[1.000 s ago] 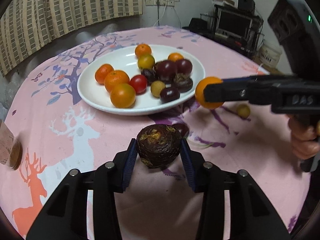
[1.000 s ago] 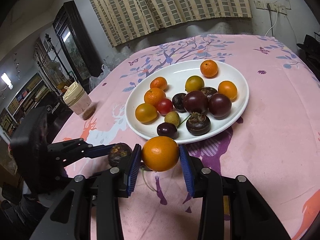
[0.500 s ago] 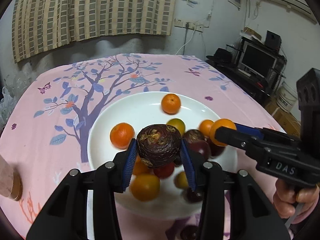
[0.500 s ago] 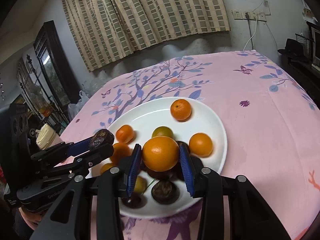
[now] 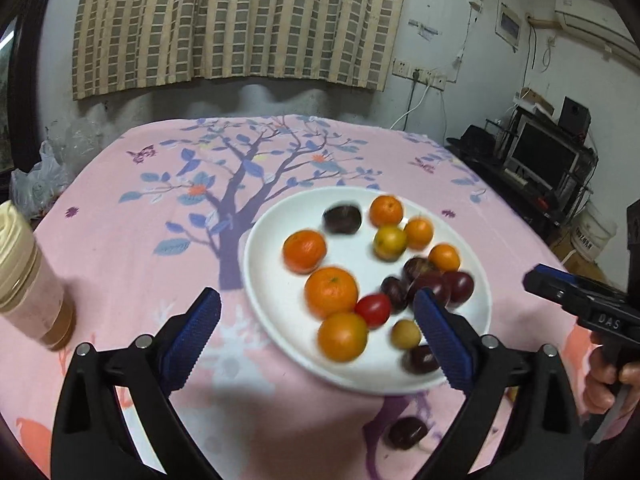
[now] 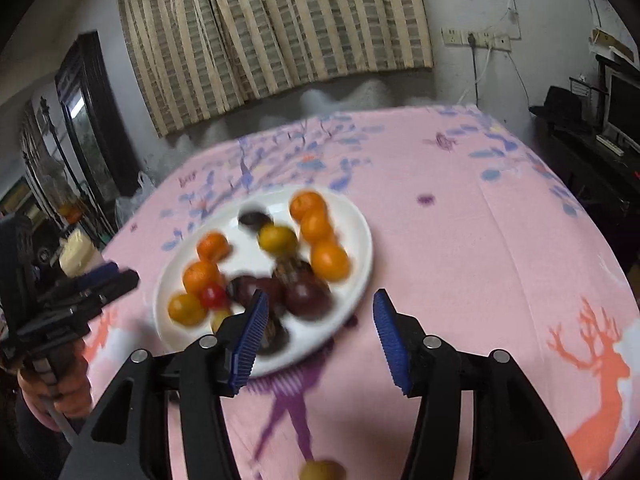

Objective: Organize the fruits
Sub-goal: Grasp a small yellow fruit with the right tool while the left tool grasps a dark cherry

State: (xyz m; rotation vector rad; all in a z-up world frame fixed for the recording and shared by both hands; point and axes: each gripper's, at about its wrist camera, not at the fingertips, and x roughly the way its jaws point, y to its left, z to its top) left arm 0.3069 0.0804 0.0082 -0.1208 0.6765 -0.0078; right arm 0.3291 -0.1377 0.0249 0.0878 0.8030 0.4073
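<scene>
Change: both claws were pinching fruit half a second ago — the left a dark mangosteen, the right an orange — and now both are spread with nothing between the pads.
Surface: pink cloth [image 5: 132, 248] printed with a purple tree and orange deer, covering the whole surface.
Plate: white plate [image 5: 264, 280] sits on the cloth, right of the tree trunk in the left wrist view; fruits lie inside it.
Fruits on plate: several oranges, a cluster of dark purple fruits, one red fruit, a couple of yellowish ones — all motion-blurred.
Dropped mangosteen: dark mangosteen [image 5: 342, 219] rests at the plate's far side, just beside an orange [image 5: 386, 211].
Left claw: left claw [image 5: 316, 336] spread wide above the plate's near edge, holding nothing.
Right claw: right claw [image 6: 320, 332] spread, empty, over the plate's near right rim.
Jar: cream-lidded jar [image 5: 28, 276] stands on the cloth, well left of the plate.
Loose fruit: one dark fruit [image 5: 407, 433] lies on the cloth near the plate; a small yellowish fruit [image 6: 323, 470] lies at the bottom edge of the right wrist view.
</scene>
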